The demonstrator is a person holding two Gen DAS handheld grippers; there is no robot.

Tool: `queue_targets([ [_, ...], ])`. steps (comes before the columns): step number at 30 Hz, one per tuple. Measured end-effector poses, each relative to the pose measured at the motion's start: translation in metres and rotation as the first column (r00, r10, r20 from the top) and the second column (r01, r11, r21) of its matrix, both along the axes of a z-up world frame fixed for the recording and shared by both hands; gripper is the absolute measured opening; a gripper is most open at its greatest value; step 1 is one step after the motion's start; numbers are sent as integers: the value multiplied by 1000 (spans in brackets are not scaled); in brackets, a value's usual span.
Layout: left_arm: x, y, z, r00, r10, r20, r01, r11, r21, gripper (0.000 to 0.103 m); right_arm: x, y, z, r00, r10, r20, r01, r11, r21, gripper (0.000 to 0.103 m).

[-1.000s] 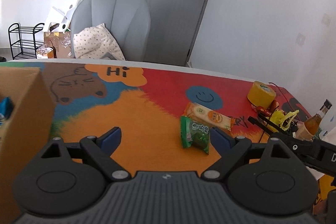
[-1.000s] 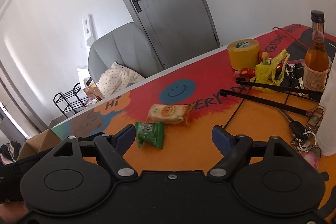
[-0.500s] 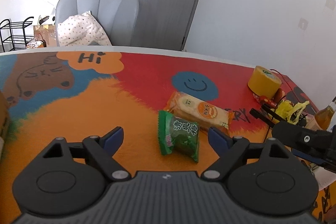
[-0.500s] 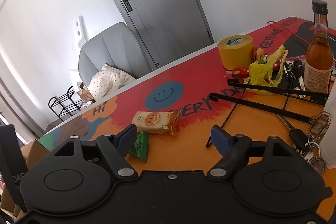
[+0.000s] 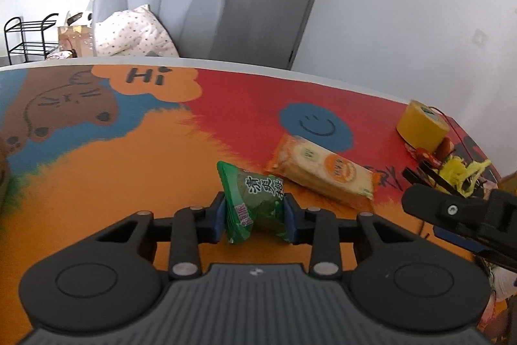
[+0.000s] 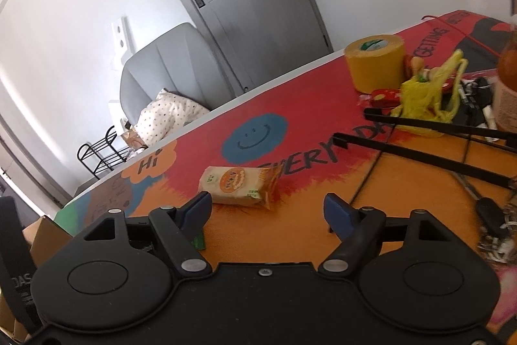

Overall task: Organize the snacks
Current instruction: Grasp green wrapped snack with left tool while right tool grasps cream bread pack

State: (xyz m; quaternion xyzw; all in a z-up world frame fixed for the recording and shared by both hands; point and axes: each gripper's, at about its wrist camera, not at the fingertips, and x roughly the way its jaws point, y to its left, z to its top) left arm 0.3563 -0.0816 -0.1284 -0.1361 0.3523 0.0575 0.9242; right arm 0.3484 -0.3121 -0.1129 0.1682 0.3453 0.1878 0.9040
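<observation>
A green snack packet (image 5: pixel 255 199) lies on the colourful table mat (image 5: pixel 129 177). My left gripper (image 5: pixel 255 215) is closing on it, and both blue pads press its sides. An orange cracker packet (image 5: pixel 323 170) lies just beyond it to the right, apart from it. In the right wrist view my right gripper (image 6: pixel 268 209) stands open over the mat. The cracker packet (image 6: pixel 237 185) lies just ahead of its left finger, with nothing between the pads. A sliver of the green packet (image 6: pixel 197 241) shows under that finger.
A yellow tape roll (image 6: pixel 374 63), a yellow bag (image 6: pixel 423 99), black tongs (image 6: pixel 420 154), keys (image 6: pixel 497 228) and a bottle (image 6: pixel 509 80) crowd the right end. A cardboard box (image 6: pixel 42 235) stands at the left. A grey chair sits behind the table.
My left gripper came forward and down over the green packet and closed its fingers onto it. My right gripper moved closer to the cracker packet and stayed open.
</observation>
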Motion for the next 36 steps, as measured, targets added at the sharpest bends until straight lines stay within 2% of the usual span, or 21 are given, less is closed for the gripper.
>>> queue_targets([
  [13, -9, 42, 13, 997, 71, 16, -71, 997, 8, 34, 33, 33, 4, 999, 44, 26, -44, 999, -2, 76],
  [24, -12, 71, 7, 991, 137, 5, -137, 991, 2, 34, 67, 57, -3, 992, 113, 56, -108, 991, -76, 76],
  [31, -18, 76, 5, 990, 140, 1, -140, 990, -14, 34, 56, 69, -13, 982, 189, -23, -190, 976, -110, 75],
  [35, -23, 78, 6, 990, 141, 0, -141, 990, -20, 34, 37, 85, -13, 974, 226, -5, -221, 948, -229, 74],
  [36, -25, 78, 6, 990, 141, 1, -141, 990, -21, 34, 34, 88, -13, 974, 225, -1, -217, 940, -262, 68],
])
